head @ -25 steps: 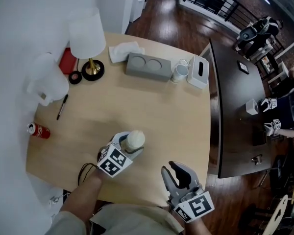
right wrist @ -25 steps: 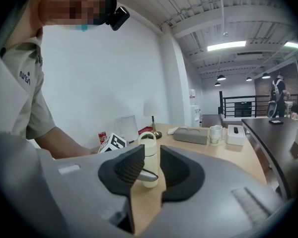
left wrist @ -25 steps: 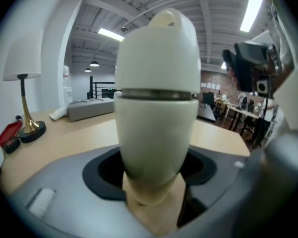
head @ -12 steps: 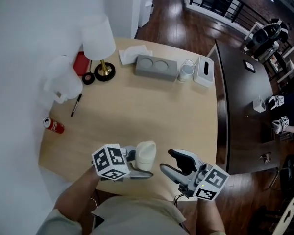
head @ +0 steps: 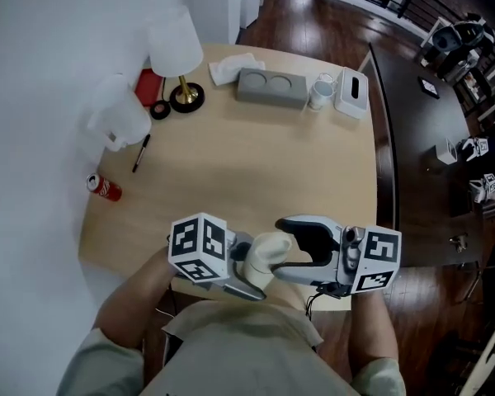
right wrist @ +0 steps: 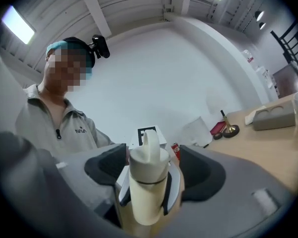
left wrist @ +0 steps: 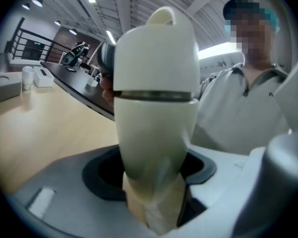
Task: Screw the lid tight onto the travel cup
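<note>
The cream travel cup (head: 268, 254) is held on its side above the table's front edge. My left gripper (head: 246, 264) is shut on the cup's body (left wrist: 154, 133), with the lid (left wrist: 156, 53) pointing away from it. My right gripper (head: 290, 250) faces the left one. Its jaws are opening wide, one on each side of the lid. In the right gripper view the lid with its loop handle (right wrist: 149, 155) stands between the dark pads (right wrist: 198, 175), which do not press on it.
On the wooden table (head: 231, 163) stand a white lamp (head: 175, 48), a grey two-hole block (head: 271, 87), a small cup (head: 322, 91) and a white box (head: 353, 82). A red can (head: 104, 187), a pen (head: 140, 153) and a white bag (head: 120, 118) lie at the left. A dark table (head: 421, 139) is at the right.
The left gripper has tipped the cup from upright to sideways and drawn it toward the person. The right gripper has swung in to the lid end and its jaws have widened.
</note>
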A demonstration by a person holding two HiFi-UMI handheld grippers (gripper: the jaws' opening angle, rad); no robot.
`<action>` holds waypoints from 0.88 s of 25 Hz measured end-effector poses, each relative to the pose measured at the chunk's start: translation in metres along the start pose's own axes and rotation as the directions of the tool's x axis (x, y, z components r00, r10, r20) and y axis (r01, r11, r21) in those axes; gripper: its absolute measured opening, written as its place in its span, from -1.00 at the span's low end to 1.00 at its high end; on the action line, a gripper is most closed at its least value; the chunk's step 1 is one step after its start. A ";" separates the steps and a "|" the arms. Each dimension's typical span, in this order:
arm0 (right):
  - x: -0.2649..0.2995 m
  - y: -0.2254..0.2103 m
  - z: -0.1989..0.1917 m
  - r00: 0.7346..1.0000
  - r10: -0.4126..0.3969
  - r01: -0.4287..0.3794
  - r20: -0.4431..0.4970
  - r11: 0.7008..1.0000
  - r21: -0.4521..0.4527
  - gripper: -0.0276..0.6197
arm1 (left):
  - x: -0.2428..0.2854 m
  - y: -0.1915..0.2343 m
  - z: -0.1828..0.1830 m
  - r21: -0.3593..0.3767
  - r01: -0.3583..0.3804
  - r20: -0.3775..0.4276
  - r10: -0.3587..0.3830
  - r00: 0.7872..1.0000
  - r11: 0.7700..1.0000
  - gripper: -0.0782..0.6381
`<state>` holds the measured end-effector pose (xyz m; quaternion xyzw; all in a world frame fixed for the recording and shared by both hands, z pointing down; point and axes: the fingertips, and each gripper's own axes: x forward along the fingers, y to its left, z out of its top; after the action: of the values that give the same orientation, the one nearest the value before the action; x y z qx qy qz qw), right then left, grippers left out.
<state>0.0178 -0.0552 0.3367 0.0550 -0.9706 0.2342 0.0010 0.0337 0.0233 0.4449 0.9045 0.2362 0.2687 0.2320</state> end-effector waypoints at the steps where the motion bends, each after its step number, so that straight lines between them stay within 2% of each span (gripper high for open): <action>1: 0.002 0.002 -0.001 1.000 0.012 -0.012 -0.009 1.000 -0.002 0.09 | 0.003 -0.003 0.000 0.001 0.017 -0.013 -0.017 1.000 1.000 0.09; 7: 0.013 0.015 -0.016 0.993 0.068 -0.069 -0.093 0.998 -0.008 0.09 | 0.015 -0.013 -0.006 0.001 0.062 -0.050 -0.062 0.997 0.998 0.09; 10: 0.012 0.017 -0.019 0.991 0.080 -0.081 -0.107 0.997 -0.006 -0.02 | 0.013 -0.011 -0.009 -0.010 0.048 -0.040 -0.048 0.998 0.999 0.10; 13: 0.010 0.015 -0.022 0.991 0.055 -0.058 -0.120 0.998 -0.021 -0.03 | 0.013 -0.007 -0.011 -0.017 0.008 -0.036 -0.009 0.999 1.000 0.10; 16: 0.010 0.005 -0.024 0.994 -0.026 0.024 -0.105 0.999 -0.022 -0.03 | 0.010 0.007 -0.013 -0.036 -0.086 0.001 0.086 0.996 0.996 0.10; 18: 0.009 -0.006 -0.026 0.991 -0.109 0.108 -0.081 0.994 -0.012 -0.03 | 0.007 0.021 -0.014 -0.060 -0.171 0.041 0.174 0.984 0.983 0.10; 20: 0.007 -0.017 -0.027 0.978 -0.203 0.203 -0.050 0.979 0.009 -0.03 | 0.004 0.034 -0.014 -0.089 -0.259 0.080 0.266 0.961 0.962 0.10; 22: 0.005 -0.027 -0.027 0.953 -0.302 0.303 -0.016 0.953 0.034 -0.03 | 0.002 0.046 -0.013 -0.122 -0.357 0.107 0.370 0.923 0.926 0.10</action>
<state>0.0154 -0.0675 0.3735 0.2017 -0.9464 0.2490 0.0410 0.0411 -0.0081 0.4807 0.9353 0.0351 0.2599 0.2376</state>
